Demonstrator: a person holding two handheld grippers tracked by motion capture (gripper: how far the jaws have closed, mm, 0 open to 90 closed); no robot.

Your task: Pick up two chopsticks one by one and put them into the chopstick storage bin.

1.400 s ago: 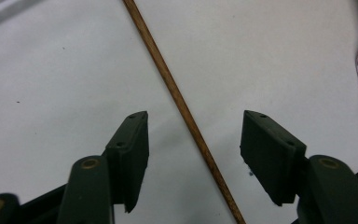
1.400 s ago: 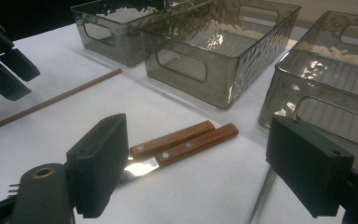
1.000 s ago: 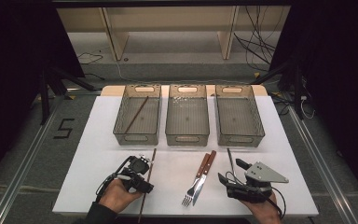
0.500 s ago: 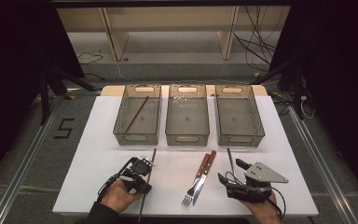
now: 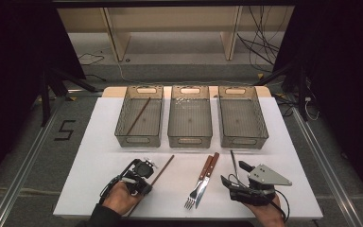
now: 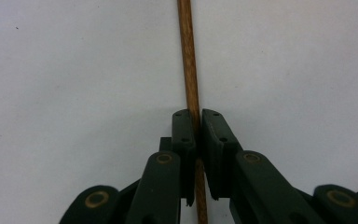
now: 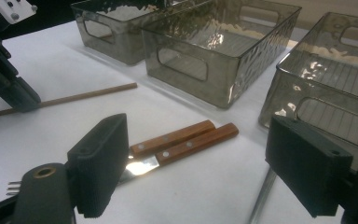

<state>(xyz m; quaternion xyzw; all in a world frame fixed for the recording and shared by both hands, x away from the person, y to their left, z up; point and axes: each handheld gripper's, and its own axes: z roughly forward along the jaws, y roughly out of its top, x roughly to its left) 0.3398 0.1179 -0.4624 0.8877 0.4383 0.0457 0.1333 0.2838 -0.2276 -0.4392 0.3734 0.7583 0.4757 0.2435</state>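
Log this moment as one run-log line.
left gripper: shut on chopstick, on table | right gripper: open, idle near fork and knife | left bin: one chopstick

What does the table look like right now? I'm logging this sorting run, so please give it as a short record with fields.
left gripper: shut on chopstick, which lies on the table
right gripper: open, holding nothing
between the grippers: fork and knife, wooden handles, side by side
by right gripper: thin dark stick, kind unclear
left bin: one chopstick inside
middle bin: no utensil seen
right bin: no utensil seen
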